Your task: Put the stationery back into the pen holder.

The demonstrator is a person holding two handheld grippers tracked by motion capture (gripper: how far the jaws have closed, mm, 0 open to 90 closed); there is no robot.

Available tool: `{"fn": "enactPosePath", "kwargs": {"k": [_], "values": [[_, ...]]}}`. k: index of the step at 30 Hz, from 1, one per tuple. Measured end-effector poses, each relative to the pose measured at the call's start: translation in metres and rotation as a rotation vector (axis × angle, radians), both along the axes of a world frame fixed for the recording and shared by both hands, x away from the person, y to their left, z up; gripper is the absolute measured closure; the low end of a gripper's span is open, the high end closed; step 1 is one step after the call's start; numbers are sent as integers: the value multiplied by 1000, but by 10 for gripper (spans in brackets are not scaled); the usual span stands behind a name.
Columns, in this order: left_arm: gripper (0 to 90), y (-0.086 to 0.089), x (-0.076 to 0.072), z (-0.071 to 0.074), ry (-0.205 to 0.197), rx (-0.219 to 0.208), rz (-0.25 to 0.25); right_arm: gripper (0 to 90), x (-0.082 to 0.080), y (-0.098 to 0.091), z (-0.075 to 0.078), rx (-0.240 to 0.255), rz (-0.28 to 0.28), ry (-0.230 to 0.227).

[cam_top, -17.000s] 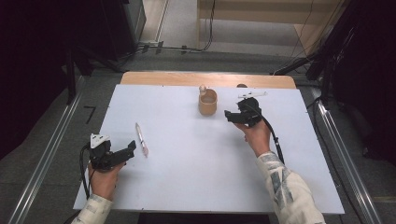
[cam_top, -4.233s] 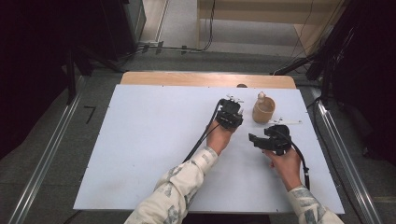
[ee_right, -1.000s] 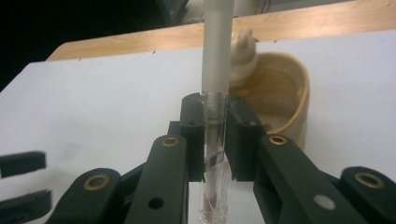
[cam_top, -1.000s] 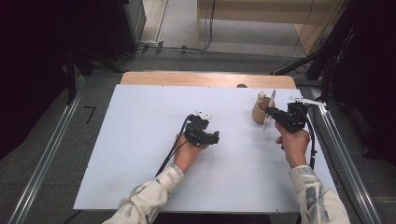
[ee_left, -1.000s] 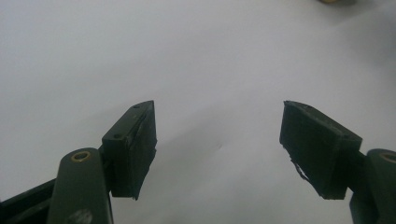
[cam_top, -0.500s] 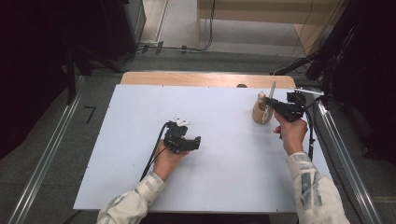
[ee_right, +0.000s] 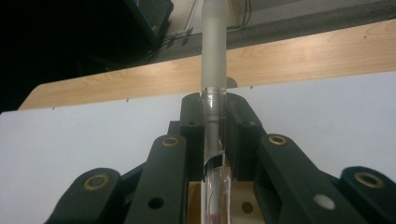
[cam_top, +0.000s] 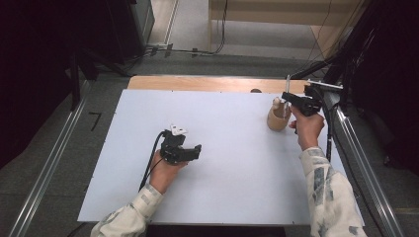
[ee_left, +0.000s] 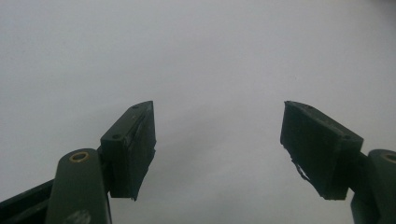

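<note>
A clear pen with a frosted cap (ee_right: 214, 56) stands upright in my right gripper (ee_right: 214, 105), whose jaws are shut on its barrel. In the high view this right gripper (cam_top: 287, 97) hangs at the far right, just over the right rim of a small wooden cup (cam_top: 278, 119), and the pen (cam_top: 288, 82) points up. A pale item (cam_top: 277, 102) pokes out of the cup. The cup's inside (ee_right: 243, 201) lies right under the jaws. My left gripper (cam_top: 196, 151) sits low over the white board, open, and its pads (ee_left: 135, 140) have nothing between them.
The white board (cam_top: 222, 197) covers most of a wooden table (cam_top: 197, 83), whose bare strip runs along the far side. Metal rails (cam_top: 44, 173) flank the table. Cables (cam_top: 326, 143) trail by the right edge, near the right forearm.
My left hand has drawn back leftward and nearer the person, gripper still open. The right gripper has carried the pen farther away to the cup's right rim, and the pen now stands more upright.
</note>
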State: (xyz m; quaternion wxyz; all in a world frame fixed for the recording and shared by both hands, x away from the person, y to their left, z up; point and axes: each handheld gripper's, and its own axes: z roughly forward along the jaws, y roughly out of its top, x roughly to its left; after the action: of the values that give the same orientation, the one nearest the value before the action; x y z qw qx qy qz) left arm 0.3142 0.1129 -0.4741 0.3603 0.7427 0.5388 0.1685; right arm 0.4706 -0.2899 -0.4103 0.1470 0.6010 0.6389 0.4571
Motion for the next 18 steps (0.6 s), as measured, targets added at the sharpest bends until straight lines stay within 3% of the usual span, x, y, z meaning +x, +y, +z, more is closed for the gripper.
{"fn": "enactPosePath", "kwargs": {"k": [12, 18], "values": [[269, 10, -3, -2, 2, -5, 22, 768, 13, 0, -11, -2, -22, 10], [269, 14, -4, -3, 1, -2, 24, 765, 13, 1, -19, -27, -17, -23]]}}
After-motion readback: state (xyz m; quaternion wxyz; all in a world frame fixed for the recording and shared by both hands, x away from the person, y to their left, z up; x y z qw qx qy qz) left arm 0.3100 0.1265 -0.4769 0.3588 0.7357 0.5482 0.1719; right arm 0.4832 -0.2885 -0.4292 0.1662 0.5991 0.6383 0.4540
